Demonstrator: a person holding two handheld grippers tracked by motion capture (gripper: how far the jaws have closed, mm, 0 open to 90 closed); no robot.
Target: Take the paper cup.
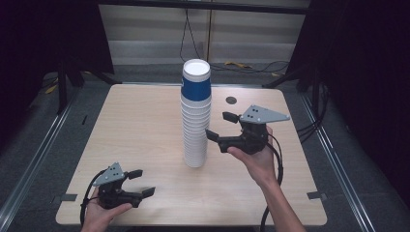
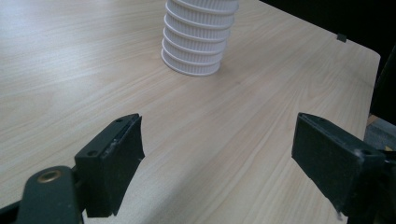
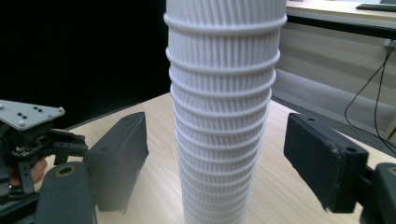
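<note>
Right hand-held gripper: jaws apart, nothing between the pads, held in the person's right hand above the desk toward its right edge, jaws pointing left at the cup stack. In the right gripper view the stack stands between the two black jaws but past their tips; no contact visible on either side. Left hand-held gripper: jaws apart, empty, held low in the left hand by the desk's near-left corner, jaws pointing right along the near edge; well apart from the stack. In the left gripper view its jaws frame bare wood, with the stack's base farther off. Cup stack: one column, upright, long axis vertical, standing on the desk near its centre, slightly toward the right edge. Cups are nested mouth-up; the open white mouth of the top cup faces up. Top cup has a blue wall; count one blue. Below it are white ribbed cups with rims showing as stacked rings; exact count cannot be read, well over ten rings. One small dark round disc lies on the desk beyond the stack, toward the far-right corner. Two grey three-cornered plates, one on each gripper.
</note>
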